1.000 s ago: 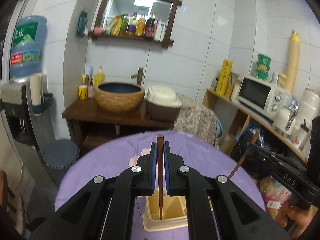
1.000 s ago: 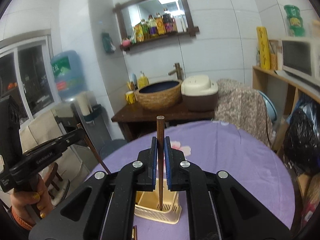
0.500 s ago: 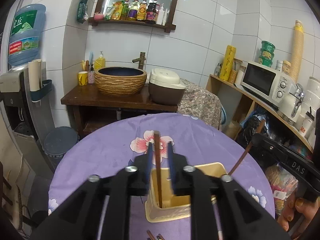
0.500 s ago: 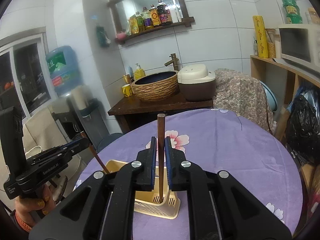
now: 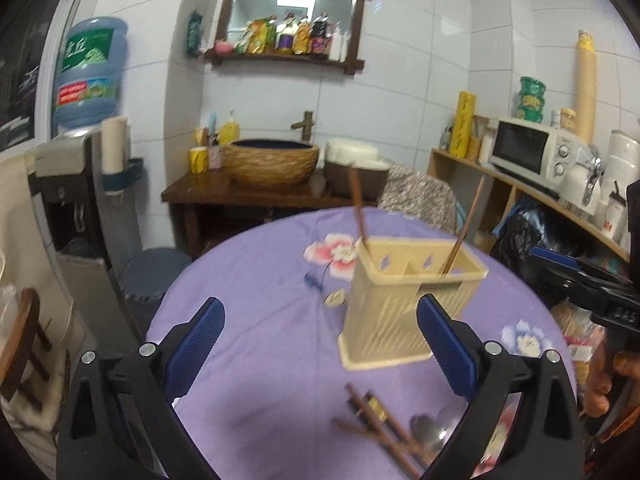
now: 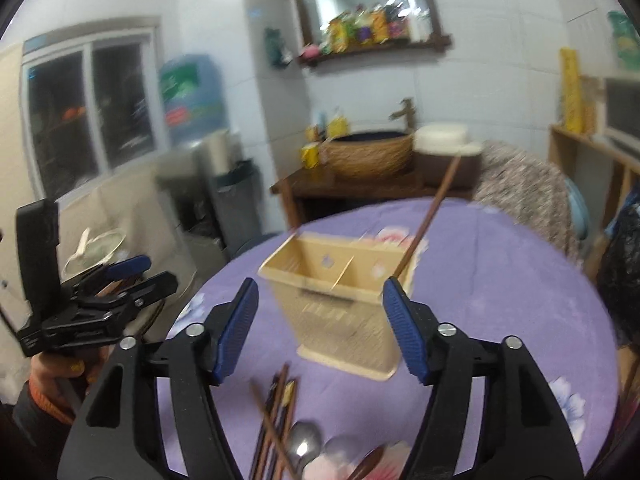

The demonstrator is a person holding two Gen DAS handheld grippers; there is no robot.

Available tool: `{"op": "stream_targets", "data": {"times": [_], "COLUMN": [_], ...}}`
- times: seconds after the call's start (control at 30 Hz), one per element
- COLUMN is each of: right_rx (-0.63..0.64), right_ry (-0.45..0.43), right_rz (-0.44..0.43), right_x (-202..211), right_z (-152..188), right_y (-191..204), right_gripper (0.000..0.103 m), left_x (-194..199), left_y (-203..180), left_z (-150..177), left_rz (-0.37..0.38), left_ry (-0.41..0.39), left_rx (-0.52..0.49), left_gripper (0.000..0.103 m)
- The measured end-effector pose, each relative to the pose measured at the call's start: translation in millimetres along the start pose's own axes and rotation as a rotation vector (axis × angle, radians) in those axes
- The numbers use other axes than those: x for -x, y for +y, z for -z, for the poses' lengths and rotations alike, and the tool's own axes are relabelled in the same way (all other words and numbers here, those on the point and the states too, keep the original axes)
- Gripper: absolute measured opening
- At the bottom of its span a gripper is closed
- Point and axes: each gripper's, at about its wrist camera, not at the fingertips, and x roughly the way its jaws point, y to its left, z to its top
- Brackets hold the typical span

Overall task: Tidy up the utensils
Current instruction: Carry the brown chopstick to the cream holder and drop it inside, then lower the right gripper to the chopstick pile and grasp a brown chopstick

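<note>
A beige two-compartment utensil holder (image 5: 384, 312) stands on the purple flowered table (image 5: 248, 280). Two brown chopsticks lean in it, one at the left (image 5: 357, 208) and one at the right (image 5: 466, 220). My left gripper (image 5: 322, 344) is open wide and empty, just short of the holder. In the right wrist view the holder (image 6: 340, 320) shows one leaning chopstick (image 6: 432, 216). My right gripper (image 6: 320, 330) is also open and empty in front of it. Loose chopsticks (image 6: 276, 420) and metal spoons (image 6: 308, 444) lie on the cloth below the fingers.
Behind the table stand a wooden washstand with a woven basin (image 5: 272, 160), a water dispenser (image 5: 76, 184) and a shelf with a microwave (image 5: 528, 152). A draped chair (image 6: 524, 192) sits at the far edge. A hand (image 6: 52, 372) holds the left gripper.
Both grippers have opened and let go of their chopsticks, which now stand in the holder. Both have drawn back and tilted down, bringing the loose utensils into view.
</note>
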Motion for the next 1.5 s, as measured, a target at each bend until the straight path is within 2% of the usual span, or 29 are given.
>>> {"op": "stream_targets", "data": {"times": [0.07,0.2,0.33,0.57,0.7,0.83,0.97,1.03,1.07,1.2,1.27,1.5], "right_rx": [0.034,0.096,0.124,0.243,0.297,0.364,0.367,0.365,0.367,0.365,0.361,0.521], "right_ry": [0.070,0.196,0.285,0.387,0.449,0.491,0.501,0.515,0.524,0.534,0.539,0.561], "right_rz": [-0.036,-0.081,-0.113,-0.133,-0.150,-0.143,-0.140,-0.138,-0.136,-0.103,-0.089,0.023], "right_x": [-13.6,-42.3,-64.8,-89.2,-104.6,-122.2,-137.2,-145.8,-148.4,-161.0,-166.2,-169.2], "right_z": [23.0,67.9,98.6,122.2,130.3,134.2,127.2,123.5,123.1,116.2,113.1,118.5], "right_y": [13.1,36.0,48.8,65.5,69.1,79.4,82.9,84.6,84.7,84.9,85.2,106.4], "right_gripper": [0.066,0.066,0.066,0.066,0.065,0.050,0.044,0.036,0.035,0.030,0.023,0.008], "left_x": [-1.5,-7.1,-4.2,3.8,7.6,5.2,5.1,5.4,5.3,5.9,5.3,0.1], "left_y": [11.8,25.3,35.5,48.6,50.8,47.6,49.1,50.1,50.0,50.6,49.3,40.8], "left_z": [25.9,62.5,89.3,105.8,109.4,110.3,111.6,112.8,113.0,114.2,114.9,115.7], "left_rz": [-0.032,-0.040,-0.064,-0.127,-0.130,-0.131,-0.123,-0.125,-0.125,-0.124,-0.124,-0.102], "left_ry": [0.045,0.138,0.179,0.199,0.202,0.212,0.213,0.213,0.214,0.215,0.217,0.240], "left_rx": [0.017,0.032,0.046,0.047,0.045,0.035,0.043,0.042,0.043,0.044,0.037,0.028], "left_gripper": [0.096,0.096,0.096,0.096,0.096,0.095,0.095,0.095,0.095,0.095,0.095,0.094]}}
